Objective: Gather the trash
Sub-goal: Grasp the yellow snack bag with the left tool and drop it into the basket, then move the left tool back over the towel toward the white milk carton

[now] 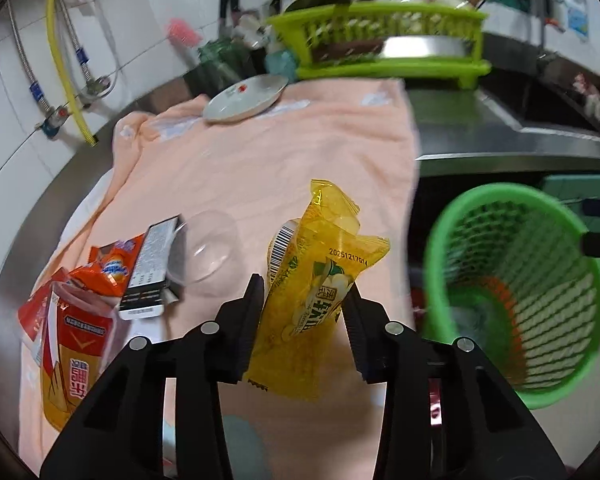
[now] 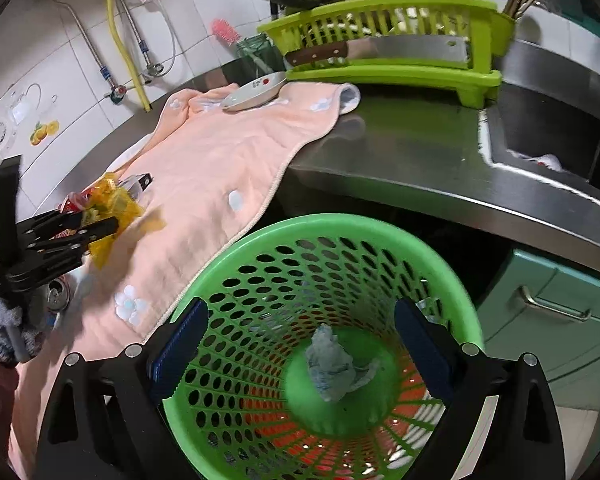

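Over the peach towel (image 1: 268,152) on the steel table (image 2: 400,160), the left gripper (image 1: 302,312) has its jaws clamped on a yellow snack wrapper (image 1: 316,280), lifted clear of the cloth and standing upright between the black fingers. Left of the towel's middle sits the remaining litter: an orange wrapper (image 1: 114,268), a small grey carton (image 1: 150,272), a red-and-yellow packet (image 1: 74,356) and a clear plastic dome lid (image 1: 208,248), all bunched together and touching. At the towel's far end rests a white dish (image 1: 246,98), and beyond that a lime dish rack (image 2: 388,36) with a cleaver (image 2: 380,52) lying across its front. Off the towel's right edge, below the table's rim, the green mesh basket (image 2: 260,240) is tilted toward the camera. The right gripper (image 2: 300,344) has its jaws set wide, one finger outside the basket's rim and one inside; whether they bear on the plastic, I cannot tell. A crumpled blue-white tissue (image 2: 336,364) lies on the basket's floor.
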Motion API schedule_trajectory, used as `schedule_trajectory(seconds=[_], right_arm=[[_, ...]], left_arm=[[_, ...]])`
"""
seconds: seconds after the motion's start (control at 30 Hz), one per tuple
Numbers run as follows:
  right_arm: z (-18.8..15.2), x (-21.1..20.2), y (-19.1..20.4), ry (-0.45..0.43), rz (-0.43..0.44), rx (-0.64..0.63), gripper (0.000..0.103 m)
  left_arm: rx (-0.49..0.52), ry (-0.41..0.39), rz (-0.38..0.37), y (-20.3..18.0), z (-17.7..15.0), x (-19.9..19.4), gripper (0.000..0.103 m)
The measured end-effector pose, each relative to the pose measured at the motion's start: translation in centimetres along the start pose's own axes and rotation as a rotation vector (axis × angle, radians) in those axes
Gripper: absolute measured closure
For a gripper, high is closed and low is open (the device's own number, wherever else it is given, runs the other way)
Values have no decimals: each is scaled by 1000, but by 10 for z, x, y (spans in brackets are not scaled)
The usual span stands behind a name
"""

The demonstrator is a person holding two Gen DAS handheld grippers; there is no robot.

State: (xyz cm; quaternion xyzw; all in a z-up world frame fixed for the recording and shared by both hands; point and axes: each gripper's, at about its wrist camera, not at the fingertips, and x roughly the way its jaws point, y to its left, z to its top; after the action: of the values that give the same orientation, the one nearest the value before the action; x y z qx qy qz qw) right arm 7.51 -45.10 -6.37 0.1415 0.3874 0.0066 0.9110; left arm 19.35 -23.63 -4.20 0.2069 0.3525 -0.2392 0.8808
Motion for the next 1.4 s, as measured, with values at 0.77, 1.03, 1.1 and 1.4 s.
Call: schedule_trajectory(seconds=[0.77,1.03,1.1,1.4], right_arm=[[-12,-83,-48,-187,-130,124,11],[-12,-89,-38,-192,-107,109,11],[-11,-89,-28,-191,-91,90,11],[-4,-78,25,-172,5,8,11]], left_arm=[[-29,62,-473,-143,1,8,32],[-70,42,-397,-118,-10,-14,28],[-87,28,-376,-106,-15,-22,27],[-210,-34,-209,-31,-47,-76,25]])
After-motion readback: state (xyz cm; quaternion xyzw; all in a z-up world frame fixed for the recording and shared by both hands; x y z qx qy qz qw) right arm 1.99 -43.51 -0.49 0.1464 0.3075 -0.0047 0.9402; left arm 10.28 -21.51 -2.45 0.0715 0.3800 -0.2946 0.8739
